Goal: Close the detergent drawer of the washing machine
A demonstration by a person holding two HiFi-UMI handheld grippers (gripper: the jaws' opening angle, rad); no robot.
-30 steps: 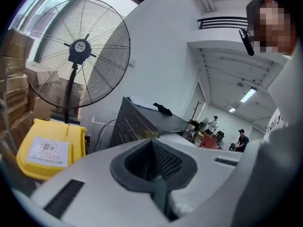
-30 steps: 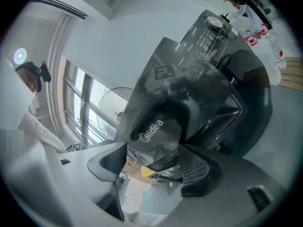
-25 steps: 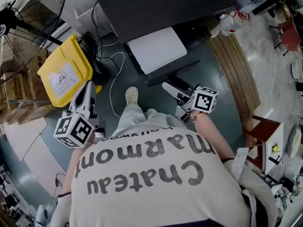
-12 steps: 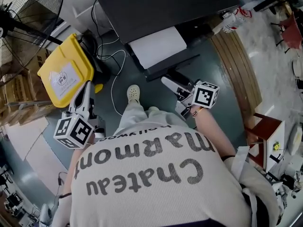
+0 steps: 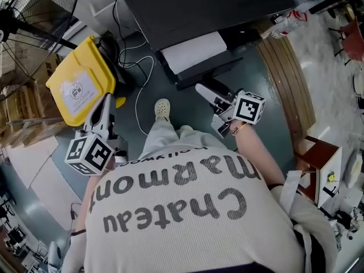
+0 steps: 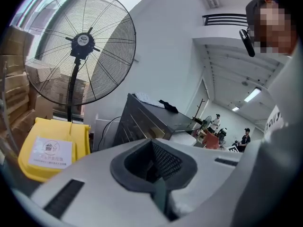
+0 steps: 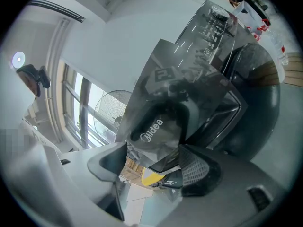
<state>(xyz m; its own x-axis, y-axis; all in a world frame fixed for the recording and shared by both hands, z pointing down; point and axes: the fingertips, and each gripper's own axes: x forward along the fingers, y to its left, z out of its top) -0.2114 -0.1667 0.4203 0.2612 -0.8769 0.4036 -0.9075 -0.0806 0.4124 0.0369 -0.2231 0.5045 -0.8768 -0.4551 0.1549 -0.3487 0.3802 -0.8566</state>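
Crept a little nearer the detergent drawer [image 5: 193,51] over the last second with the right gripper [image 7: 154,167]. Juts well out from the front of the washing machine [image 5: 199,4], pale on top from above, with its branded face straight ahead in the right gripper view. Spread wide on that side, gripping nothing, aimed at the drawer's face, probably for a flat push home. Not touching it yet, by the look of it. Pinched together on nothing at the left gripper [image 6: 156,174], parked low beside the yellow bin [image 5: 79,87] and facing the fan [image 6: 80,46], likely just kept clear.
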